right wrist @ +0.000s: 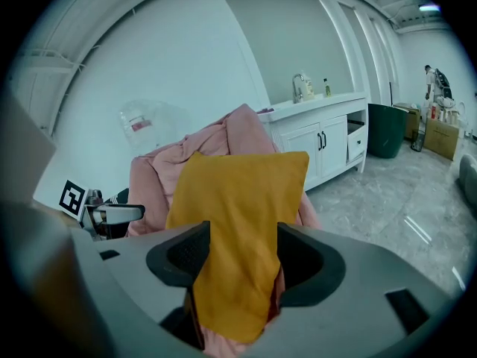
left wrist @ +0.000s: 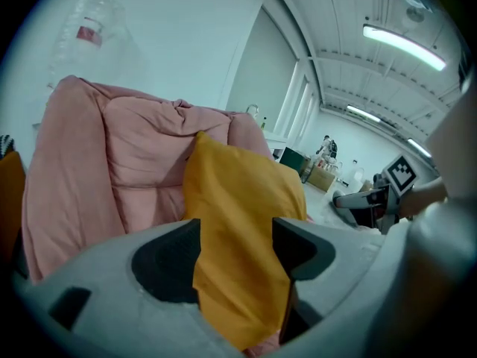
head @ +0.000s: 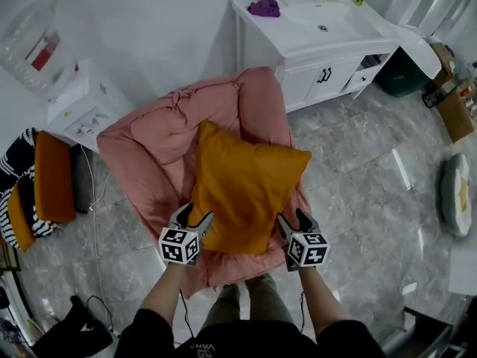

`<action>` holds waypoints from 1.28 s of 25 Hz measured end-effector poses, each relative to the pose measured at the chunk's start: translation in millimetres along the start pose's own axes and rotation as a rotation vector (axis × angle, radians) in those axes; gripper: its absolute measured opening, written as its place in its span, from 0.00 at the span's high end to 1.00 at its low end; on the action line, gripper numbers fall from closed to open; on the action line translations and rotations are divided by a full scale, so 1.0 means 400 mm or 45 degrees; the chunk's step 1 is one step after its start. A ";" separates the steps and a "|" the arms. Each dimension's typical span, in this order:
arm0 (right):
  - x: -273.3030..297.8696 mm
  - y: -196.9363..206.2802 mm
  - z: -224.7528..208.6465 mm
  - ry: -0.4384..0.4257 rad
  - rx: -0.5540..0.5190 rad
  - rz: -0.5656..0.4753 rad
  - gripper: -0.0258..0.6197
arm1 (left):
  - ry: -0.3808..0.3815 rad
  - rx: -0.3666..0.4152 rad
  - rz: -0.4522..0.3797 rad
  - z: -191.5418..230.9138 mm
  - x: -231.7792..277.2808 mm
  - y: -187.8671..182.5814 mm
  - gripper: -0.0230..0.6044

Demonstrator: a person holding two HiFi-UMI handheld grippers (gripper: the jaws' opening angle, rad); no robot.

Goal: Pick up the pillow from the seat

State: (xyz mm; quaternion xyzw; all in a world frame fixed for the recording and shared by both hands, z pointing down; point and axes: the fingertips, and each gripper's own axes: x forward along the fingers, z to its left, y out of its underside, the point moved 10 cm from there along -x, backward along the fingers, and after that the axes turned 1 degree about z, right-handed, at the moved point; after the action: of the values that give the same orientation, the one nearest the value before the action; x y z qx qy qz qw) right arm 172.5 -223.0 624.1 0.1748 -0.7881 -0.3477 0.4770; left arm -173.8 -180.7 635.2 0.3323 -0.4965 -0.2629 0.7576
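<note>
The orange pillow (head: 246,189) was propped on the pink seat (head: 149,155), mid-frame. Its bottom corners were found between the open fingers (left wrist: 160,263) of the left gripper (head: 194,218) and right gripper (head: 294,222). Both needed to be shut together, deep on the corners, then lifted evenly.

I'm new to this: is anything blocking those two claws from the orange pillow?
Nothing visible does. The lower corners of the pillow sit between the open jaws of the left gripper and the right gripper.
</note>
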 end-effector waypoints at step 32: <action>0.263 -0.007 -0.149 -0.100 0.038 0.052 0.51 | 0.131 -0.157 0.125 0.185 0.312 0.051 0.36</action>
State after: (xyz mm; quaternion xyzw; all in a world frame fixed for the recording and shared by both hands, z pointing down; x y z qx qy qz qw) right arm 173.5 -311.7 706.4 0.1522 -0.8147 -0.3327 0.4499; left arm -195.0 -276.4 744.2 0.2735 -0.4553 -0.2381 0.8131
